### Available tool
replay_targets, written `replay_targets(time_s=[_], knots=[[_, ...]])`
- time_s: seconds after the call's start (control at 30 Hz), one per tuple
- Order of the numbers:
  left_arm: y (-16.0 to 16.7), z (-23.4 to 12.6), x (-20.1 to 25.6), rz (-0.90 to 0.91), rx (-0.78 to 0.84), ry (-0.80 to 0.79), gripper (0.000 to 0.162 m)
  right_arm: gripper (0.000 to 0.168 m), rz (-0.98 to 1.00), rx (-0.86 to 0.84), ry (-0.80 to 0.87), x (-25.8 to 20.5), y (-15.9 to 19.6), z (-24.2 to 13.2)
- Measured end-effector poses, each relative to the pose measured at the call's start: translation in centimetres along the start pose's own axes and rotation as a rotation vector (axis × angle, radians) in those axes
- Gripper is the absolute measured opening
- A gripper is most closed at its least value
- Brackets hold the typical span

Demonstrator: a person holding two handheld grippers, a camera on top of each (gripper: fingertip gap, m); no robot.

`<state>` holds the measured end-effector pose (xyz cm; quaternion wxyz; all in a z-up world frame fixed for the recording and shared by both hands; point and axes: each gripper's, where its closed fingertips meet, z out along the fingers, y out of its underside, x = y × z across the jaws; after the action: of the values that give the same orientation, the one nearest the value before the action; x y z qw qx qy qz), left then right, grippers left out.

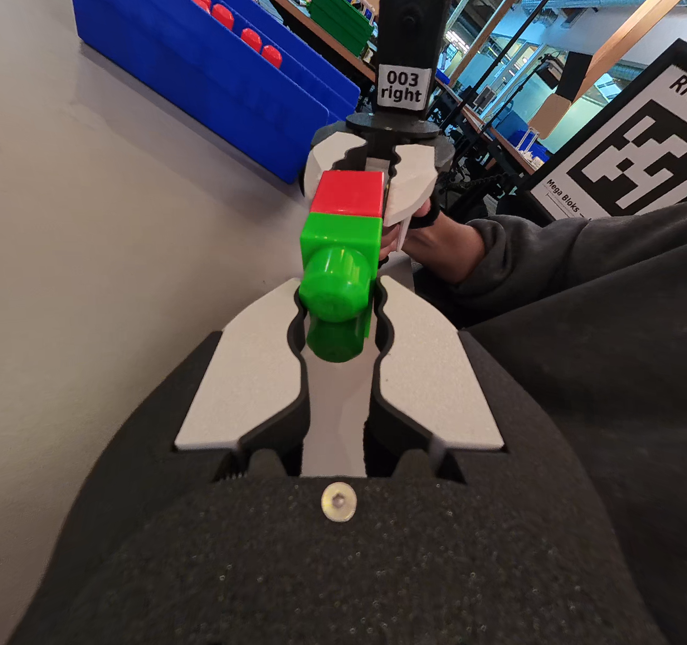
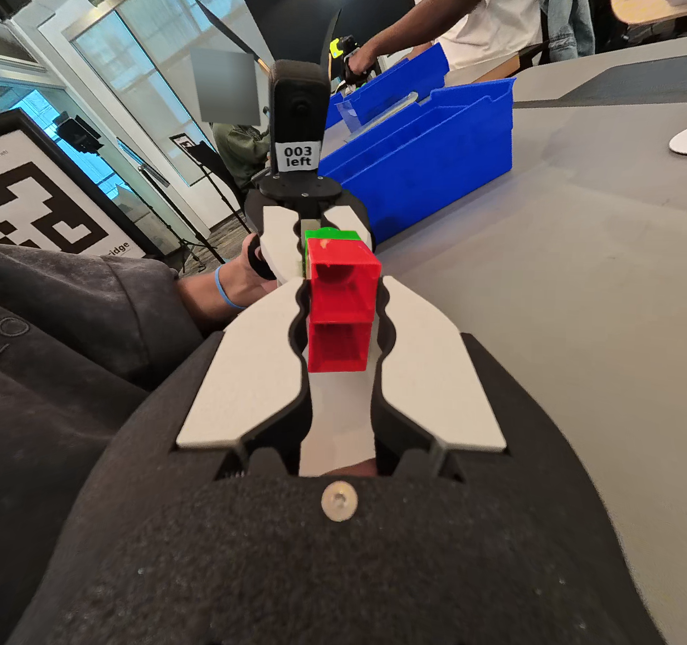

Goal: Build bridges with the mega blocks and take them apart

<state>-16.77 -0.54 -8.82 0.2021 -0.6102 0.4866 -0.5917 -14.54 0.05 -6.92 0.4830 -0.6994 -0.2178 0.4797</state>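
A green block and a red block are joined face to face and held in the air above the grey table between my two grippers, which face each other. My left gripper is shut on the green block, whose studs point at its camera. My right gripper is shut on the red block, whose hollow underside faces its camera. The green block shows just behind the red one. The right gripper also shows in the left wrist view, the left gripper in the right wrist view.
A blue bin with several red blocks stands on the table at the far left of the left wrist view. The blue bin shows in the right wrist view too. A black-and-white marker board stands at the right. People work at the back. My left and right fingertips are right by each other.
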Motion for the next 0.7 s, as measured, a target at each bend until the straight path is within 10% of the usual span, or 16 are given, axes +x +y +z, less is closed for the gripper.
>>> replay_targets(time_s=[0.43,0.7], knots=[[0.5,-0.2,-0.3,0.005,-0.046,-0.024,0.034,0.035,0.004,-0.005,0.014,0.2,0.6,0.4],[2.8,-0.3,-0.2,0.131,-0.227,-0.094,0.034,0.053,-0.326,-0.518,0.064,-0.6,1.6,0.6]])
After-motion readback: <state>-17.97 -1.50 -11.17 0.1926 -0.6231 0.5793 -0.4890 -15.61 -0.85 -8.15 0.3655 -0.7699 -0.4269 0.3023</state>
